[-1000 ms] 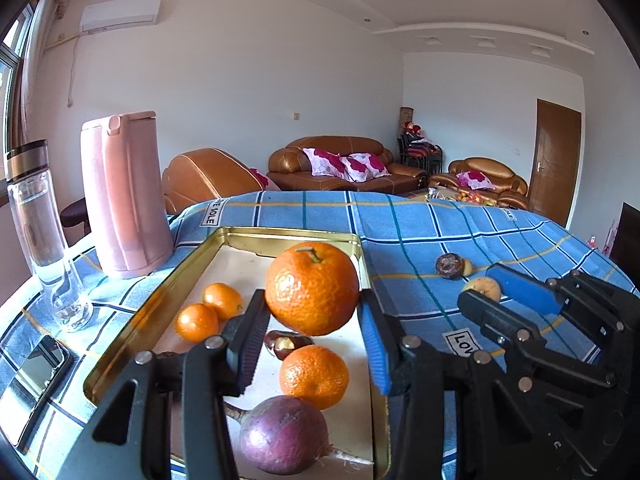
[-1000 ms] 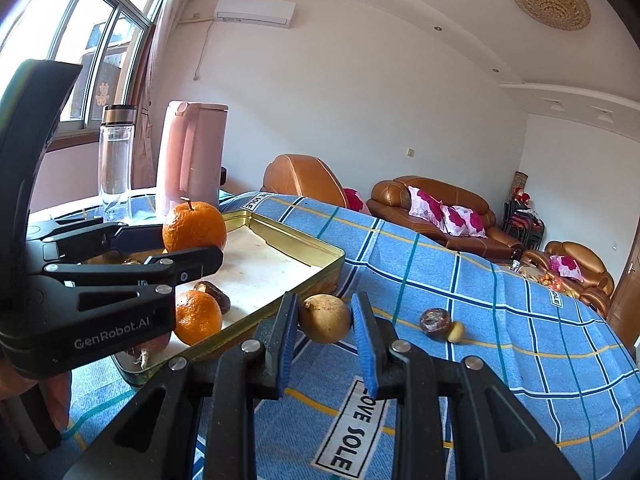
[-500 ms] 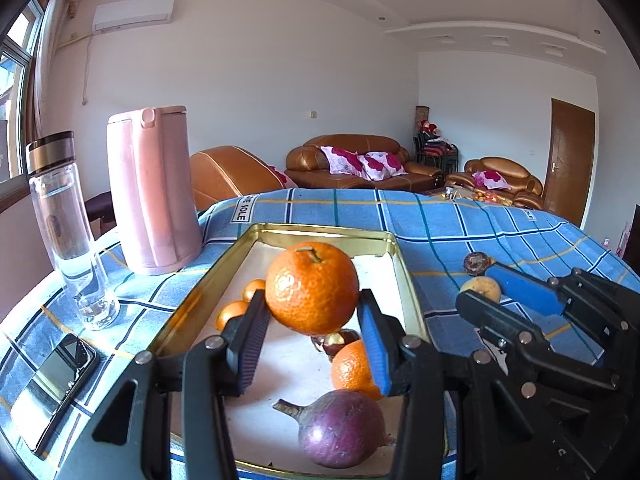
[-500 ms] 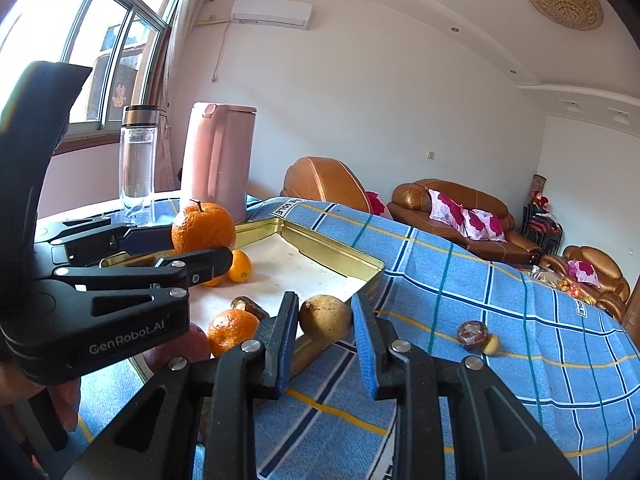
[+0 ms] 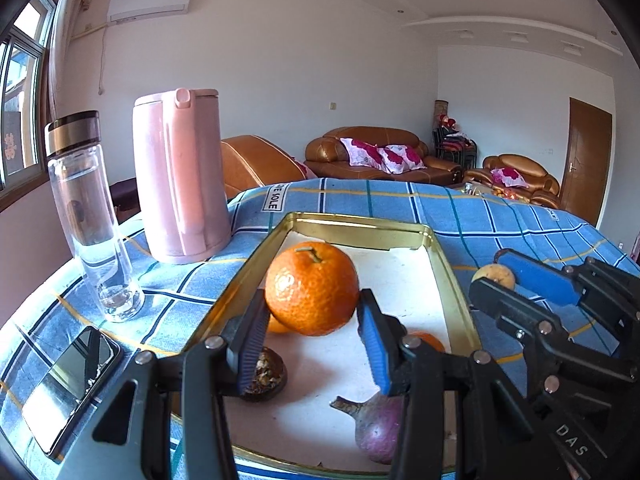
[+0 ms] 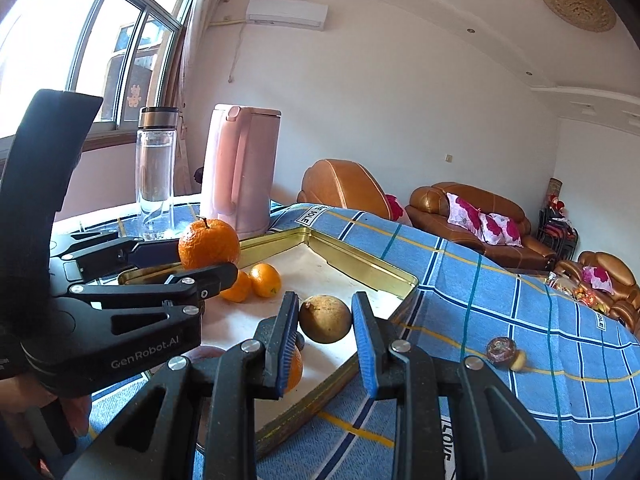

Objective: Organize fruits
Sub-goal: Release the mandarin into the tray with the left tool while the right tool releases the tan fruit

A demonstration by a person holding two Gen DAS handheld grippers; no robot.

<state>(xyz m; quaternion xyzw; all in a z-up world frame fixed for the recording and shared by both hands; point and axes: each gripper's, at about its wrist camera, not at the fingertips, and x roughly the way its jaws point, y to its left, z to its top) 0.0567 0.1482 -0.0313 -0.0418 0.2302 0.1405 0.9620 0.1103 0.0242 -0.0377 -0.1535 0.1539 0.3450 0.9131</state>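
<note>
— Both tongs: what are they doing?
— Left gripper (image 5: 312, 340) clamps a large orange (image 5: 311, 288) above the gold tray (image 5: 352, 224); its body reads "GenRobot.AI". Right gripper (image 6: 325, 340) squeezes a brown fruit (image 6: 325, 319) over the tray's edge at 3 o'clock.
— Other writing?
— The blue plaid tablecloth (image 6: 500, 304) carries "LOVE SOLE" labels. Two small mandarins (image 6: 264, 279) lie in the tray at 10 o'clock from the brown fruit.

White walls, a sunlit window (image 6: 100, 52), an air conditioner (image 6: 286, 12), brown leather sofas (image 5: 380, 156) and a wooden door (image 5: 586, 160).
</note>
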